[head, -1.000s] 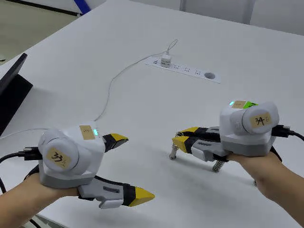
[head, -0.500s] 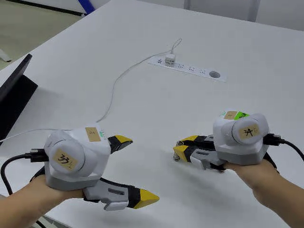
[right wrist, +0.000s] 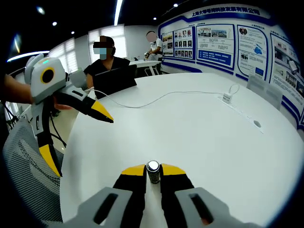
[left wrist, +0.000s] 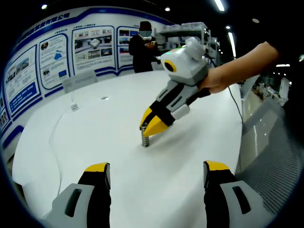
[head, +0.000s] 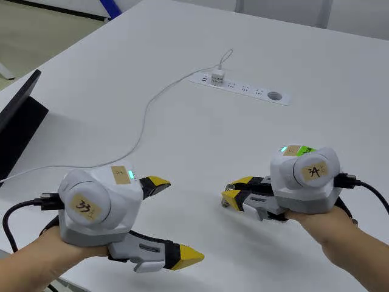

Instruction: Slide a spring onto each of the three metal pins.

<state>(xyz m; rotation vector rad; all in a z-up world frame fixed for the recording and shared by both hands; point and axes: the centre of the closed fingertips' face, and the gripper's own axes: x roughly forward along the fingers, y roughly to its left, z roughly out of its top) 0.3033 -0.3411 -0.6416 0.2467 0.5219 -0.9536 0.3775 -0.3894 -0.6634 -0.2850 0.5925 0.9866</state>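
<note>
My right gripper (head: 231, 193) is low over the white table (head: 200, 128), shut on a small metal pin with a spring (right wrist: 153, 172) around it. In the left gripper view the spring (left wrist: 145, 138) hangs from the right gripper (left wrist: 153, 124) tips and its lower end meets the table. My left gripper (head: 173, 219) hovers at the near left with its yellow-tipped jaws wide apart and nothing between them. From its own view, the left gripper (left wrist: 156, 168) faces the right one. In the right gripper view the left gripper (right wrist: 78, 135) is at the left.
A white power strip (head: 240, 88) with a plugged-in charger lies at the back, its thin cable (head: 143, 125) running toward the near left. A dark monitor edge (head: 18, 121) stands at the left. People (right wrist: 107, 59) sit beyond the table.
My right gripper has sunk closer to the table with the pin. A second spring seen under it a second ago is now hidden behind it. The left gripper has barely moved.
</note>
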